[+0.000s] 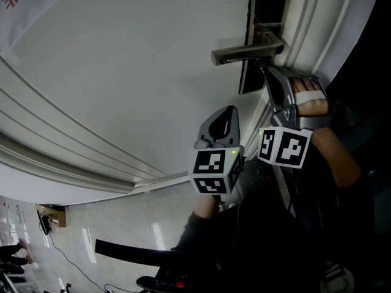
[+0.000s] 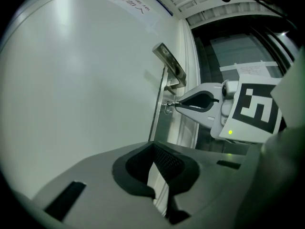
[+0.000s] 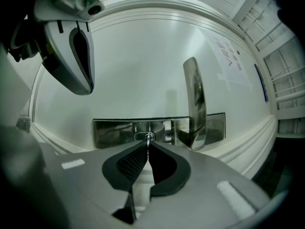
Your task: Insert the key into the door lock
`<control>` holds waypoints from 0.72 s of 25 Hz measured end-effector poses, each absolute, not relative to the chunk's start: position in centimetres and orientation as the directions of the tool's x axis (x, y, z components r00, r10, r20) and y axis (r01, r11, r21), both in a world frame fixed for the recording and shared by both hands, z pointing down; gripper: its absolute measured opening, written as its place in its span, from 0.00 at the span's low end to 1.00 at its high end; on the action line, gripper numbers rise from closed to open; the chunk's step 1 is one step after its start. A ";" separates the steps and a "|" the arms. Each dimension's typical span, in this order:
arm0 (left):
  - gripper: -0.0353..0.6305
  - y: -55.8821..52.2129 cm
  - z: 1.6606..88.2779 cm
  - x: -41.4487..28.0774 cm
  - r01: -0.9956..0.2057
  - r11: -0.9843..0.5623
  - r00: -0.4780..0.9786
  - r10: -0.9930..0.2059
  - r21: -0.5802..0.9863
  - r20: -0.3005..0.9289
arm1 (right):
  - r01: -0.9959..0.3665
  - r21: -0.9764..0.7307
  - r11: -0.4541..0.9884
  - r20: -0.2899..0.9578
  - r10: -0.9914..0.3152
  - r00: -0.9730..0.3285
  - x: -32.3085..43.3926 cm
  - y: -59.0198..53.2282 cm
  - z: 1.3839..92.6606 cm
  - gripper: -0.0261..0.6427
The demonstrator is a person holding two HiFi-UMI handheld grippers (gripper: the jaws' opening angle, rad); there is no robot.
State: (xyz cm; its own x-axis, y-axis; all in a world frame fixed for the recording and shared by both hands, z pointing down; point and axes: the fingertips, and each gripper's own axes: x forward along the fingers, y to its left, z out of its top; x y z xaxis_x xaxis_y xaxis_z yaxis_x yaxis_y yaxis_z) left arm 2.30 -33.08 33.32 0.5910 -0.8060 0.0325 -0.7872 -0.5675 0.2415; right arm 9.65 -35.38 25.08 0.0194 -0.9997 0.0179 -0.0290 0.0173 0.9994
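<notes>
A brushed metal lever handle (image 1: 247, 52) sticks out from the white door (image 1: 122, 72), with the lock plate (image 3: 114, 132) below it. My right gripper (image 3: 148, 146) is shut on a small silver key (image 3: 147, 140). The key's tip is at the keyhole (image 3: 144, 136), level with the jaws. In the left gripper view the right gripper (image 2: 178, 104) reaches the plate just under the handle (image 2: 170, 67), and the key (image 2: 170, 104) meets the lock. My left gripper (image 1: 227, 116) hangs below and left of the lock, apart from the door, shut and holding nothing.
The door frame mouldings (image 1: 317, 17) run along the right of the lock. A paper notice (image 2: 136, 6) is stuck high on the door. Pale floor with cables (image 1: 91, 249) lies below, and a dark doorway with windows (image 2: 238, 46) is beyond the frame.
</notes>
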 end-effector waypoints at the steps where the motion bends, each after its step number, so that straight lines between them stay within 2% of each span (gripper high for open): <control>1: 0.05 -33.1 33.3 2.3 -0.788 -0.567 0.590 -0.806 0.241 0.032 | -0.029 0.999 0.017 0.018 -1.000 0.019 9.7 -35.4 25.1 0.06; 18: 0.05 -33.0 33.6 2.2 -0.789 -0.566 0.588 -0.808 0.237 0.028 | -0.021 1.000 0.012 0.013 -1.000 0.026 9.7 -35.4 25.1 0.06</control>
